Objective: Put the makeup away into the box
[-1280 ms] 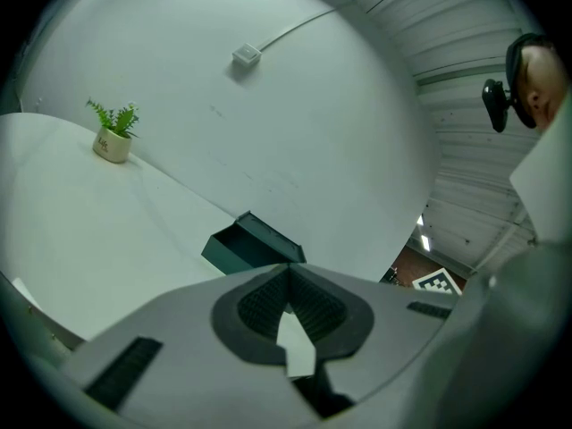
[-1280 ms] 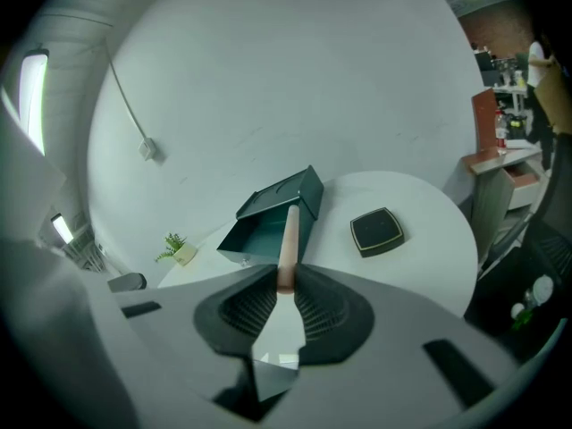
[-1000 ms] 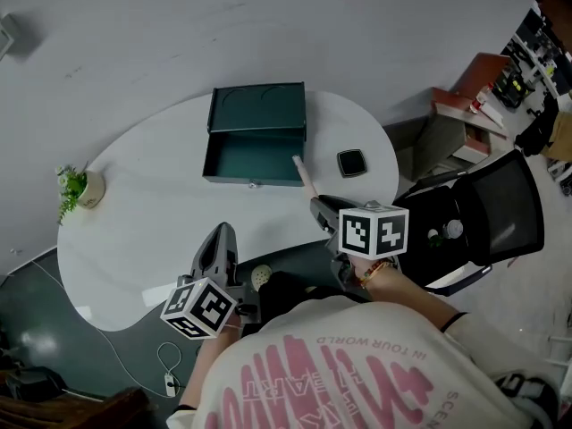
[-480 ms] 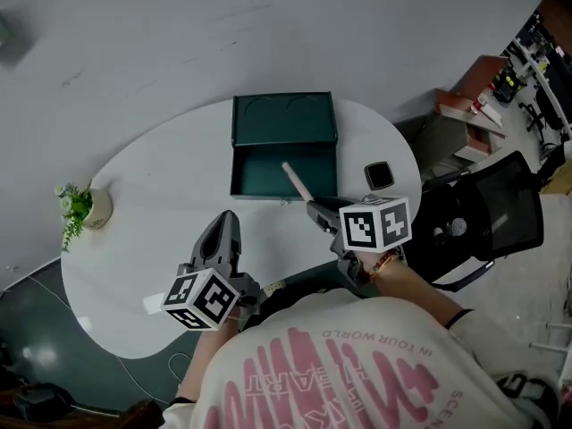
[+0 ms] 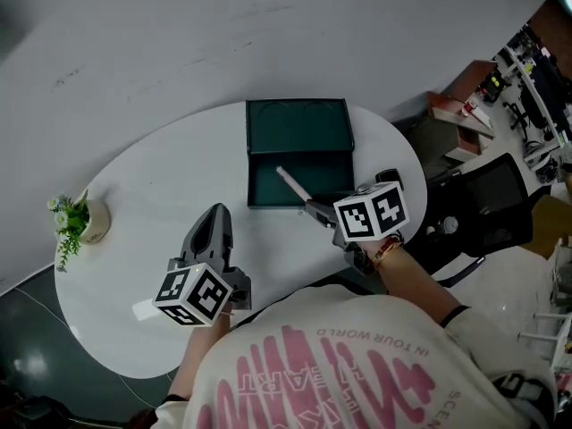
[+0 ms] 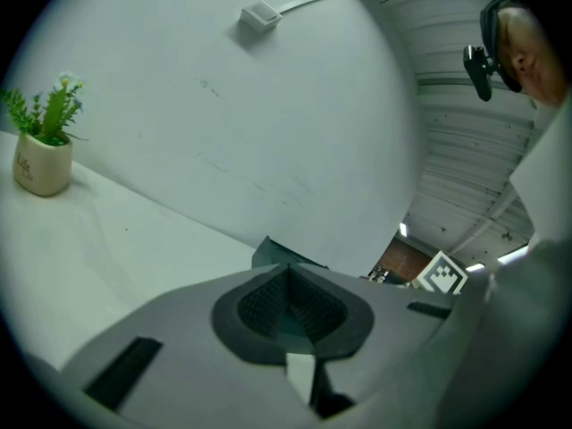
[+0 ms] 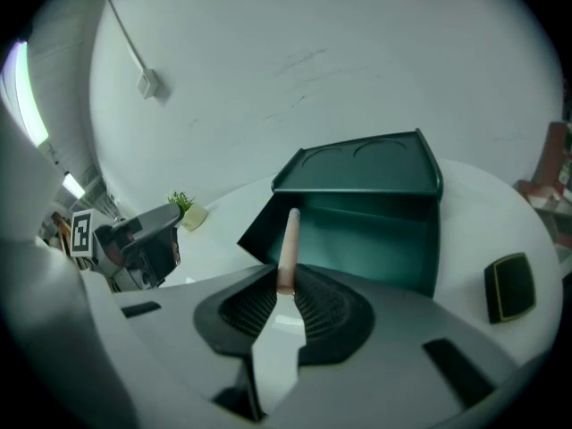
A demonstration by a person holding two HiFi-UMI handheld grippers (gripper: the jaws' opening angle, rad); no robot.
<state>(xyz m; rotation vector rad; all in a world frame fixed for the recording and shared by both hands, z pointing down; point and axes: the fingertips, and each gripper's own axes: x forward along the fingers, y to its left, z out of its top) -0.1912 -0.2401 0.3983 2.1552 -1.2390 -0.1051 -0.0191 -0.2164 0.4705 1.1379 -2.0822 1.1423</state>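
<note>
Right gripper clamped on the base of a pink makeup stick, its tip jutting over the open green box, left gripper closed, empty.

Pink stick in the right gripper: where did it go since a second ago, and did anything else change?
The right gripper carried the pink stick from the right edge of the green box to over its inside, jaws still shut on it. The left gripper slid further over the white table, jaws shut, empty. The green box, black compact and plant pot stayed put.
</note>
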